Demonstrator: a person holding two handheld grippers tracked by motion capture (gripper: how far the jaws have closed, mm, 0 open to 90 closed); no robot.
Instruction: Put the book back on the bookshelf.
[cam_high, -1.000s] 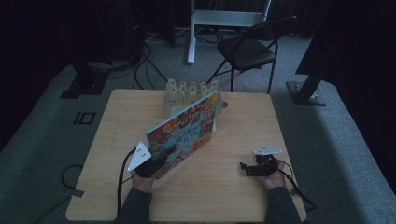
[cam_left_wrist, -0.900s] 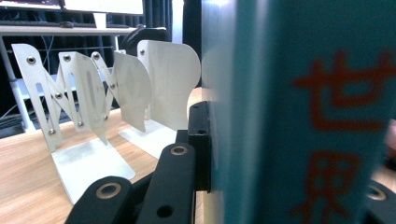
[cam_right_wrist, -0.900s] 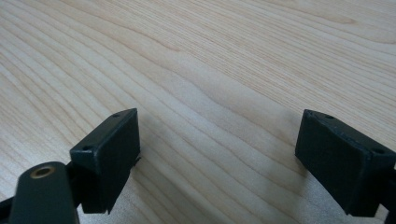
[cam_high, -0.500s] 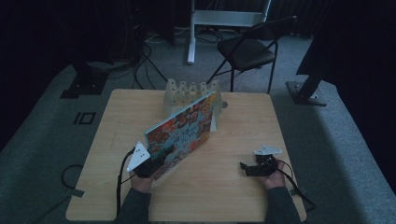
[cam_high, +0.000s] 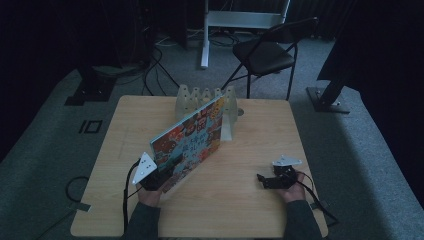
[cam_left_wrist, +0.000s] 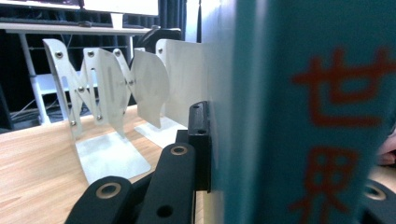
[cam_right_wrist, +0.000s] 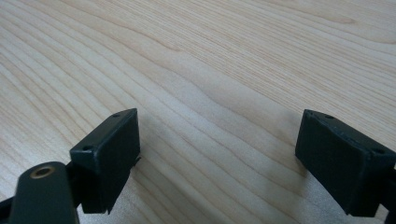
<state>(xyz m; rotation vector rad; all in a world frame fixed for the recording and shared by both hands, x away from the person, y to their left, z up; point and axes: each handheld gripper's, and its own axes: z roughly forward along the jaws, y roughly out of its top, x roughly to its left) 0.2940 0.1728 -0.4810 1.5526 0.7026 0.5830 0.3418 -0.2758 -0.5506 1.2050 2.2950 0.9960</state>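
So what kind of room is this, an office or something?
More likely a lab or recording studio, though that is a guess. A light wooden table stands on grey carpet among dark curtains, black equipment stand bases and loose floor cables, with a black folding chair behind.

Red characters 世界 on teal spine of book (cam_left_wrist: 303, 112) clamped in my left gripper (cam_left_wrist: 205, 140). Cover print unreadable.

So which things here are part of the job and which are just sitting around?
In the job:
- book, clamped in the left gripper
- white metal rack

Sitting around:
- right gripper, open over bare table
- folding chair on the floor
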